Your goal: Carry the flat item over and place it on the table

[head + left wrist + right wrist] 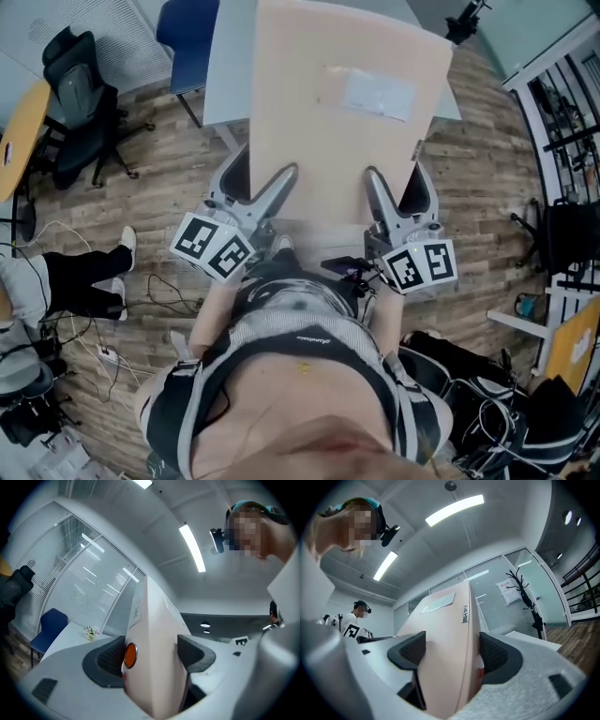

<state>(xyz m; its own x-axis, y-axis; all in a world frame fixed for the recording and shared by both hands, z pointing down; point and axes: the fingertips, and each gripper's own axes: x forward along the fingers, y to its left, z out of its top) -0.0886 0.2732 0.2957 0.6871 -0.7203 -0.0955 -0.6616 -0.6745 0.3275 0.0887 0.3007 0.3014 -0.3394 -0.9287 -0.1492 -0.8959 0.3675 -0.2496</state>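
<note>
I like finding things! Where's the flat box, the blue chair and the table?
flat box (347,141), head view, middle of top face
blue chair (187,33), head view, its blue part
table (228,66), head view, bare strip beside the box

flat beige box (347,103) clamped at its near edge by left gripper (258,180) and right gripper (396,183); white table (225,66) partly hidden behind it; wood floor (169,159) below.
</note>
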